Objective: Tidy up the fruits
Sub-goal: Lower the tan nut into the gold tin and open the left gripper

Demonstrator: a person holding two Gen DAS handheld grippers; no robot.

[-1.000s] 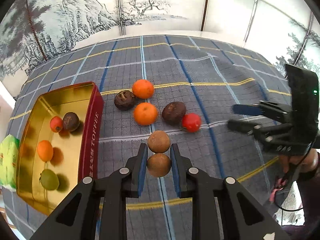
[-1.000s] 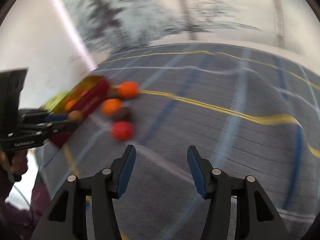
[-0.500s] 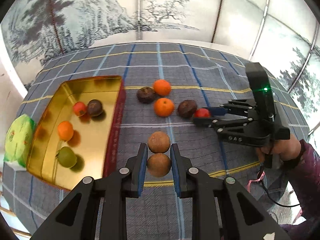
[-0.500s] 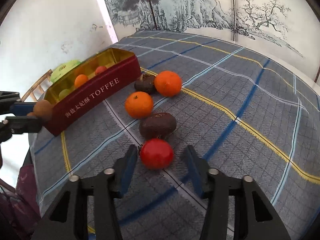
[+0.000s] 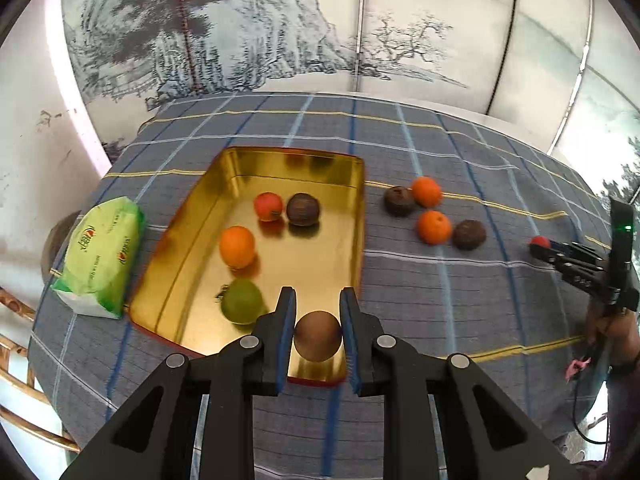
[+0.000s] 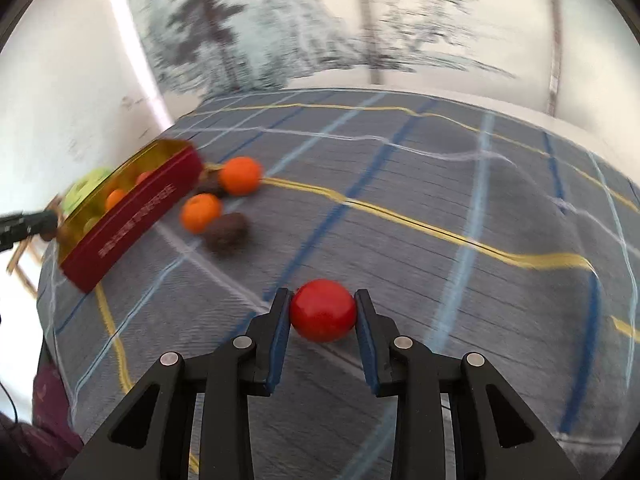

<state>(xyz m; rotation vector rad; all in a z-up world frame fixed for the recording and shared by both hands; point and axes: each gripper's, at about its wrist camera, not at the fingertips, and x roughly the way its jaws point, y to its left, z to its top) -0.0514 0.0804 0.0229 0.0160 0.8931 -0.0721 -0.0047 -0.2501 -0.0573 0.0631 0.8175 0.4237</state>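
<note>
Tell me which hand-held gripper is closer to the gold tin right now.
Left. The left hand-held gripper holds a brown fruit over the near end of the gold tin. The right hand-held gripper grips a red fruit well off to the tin's side, past the loose fruits.

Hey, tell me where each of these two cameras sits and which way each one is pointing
Left wrist: on the left gripper, looking down at the gold tin, its fingers closed on a brown fruit; the right gripper shows far right.
Right wrist: on the right gripper, looking across the checked cloth, clamping a red fruit; a sleeve shows lower left.
Shared: the tin, the loose fruits beside it, the cloth.
</note>
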